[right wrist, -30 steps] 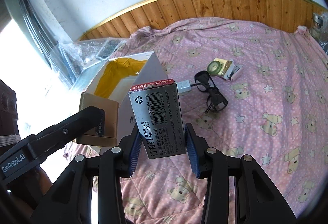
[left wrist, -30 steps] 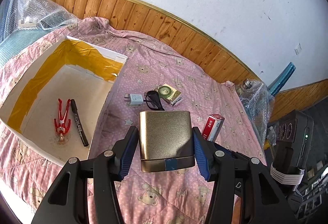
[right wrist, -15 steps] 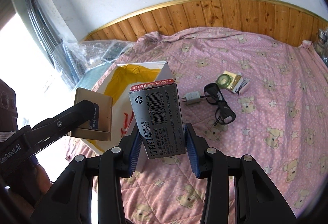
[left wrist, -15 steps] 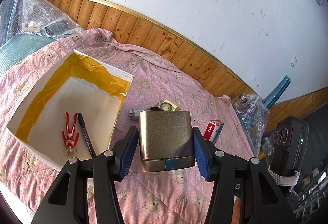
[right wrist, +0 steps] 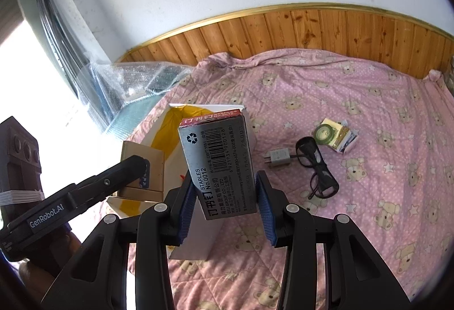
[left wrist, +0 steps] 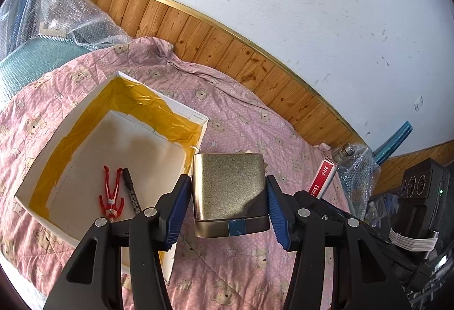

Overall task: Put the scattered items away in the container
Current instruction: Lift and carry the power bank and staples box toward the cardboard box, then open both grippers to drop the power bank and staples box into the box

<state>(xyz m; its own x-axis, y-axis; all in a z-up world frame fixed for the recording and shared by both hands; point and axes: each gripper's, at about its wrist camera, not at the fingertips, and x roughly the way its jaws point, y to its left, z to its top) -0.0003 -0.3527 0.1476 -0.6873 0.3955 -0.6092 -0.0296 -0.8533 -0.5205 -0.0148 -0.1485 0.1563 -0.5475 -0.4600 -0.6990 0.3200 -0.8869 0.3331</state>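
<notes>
We see a gold tin [left wrist: 229,188] with a blue tape patch, a grey staple box [right wrist: 218,165] with a red top, and a white box [left wrist: 113,139] lined with yellow tape. At its 7 o'clock lie a red figure [left wrist: 111,196] and a black marker [left wrist: 132,192]. The quilt [right wrist: 369,100] is pink with bears and stars.

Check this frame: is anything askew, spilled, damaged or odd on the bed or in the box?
Nothing stands out. The left gripper holds a gold box squarely; the right gripper holds a staples box. Glasses, charger plug and tape roll lie untidied on the blanket.
</notes>
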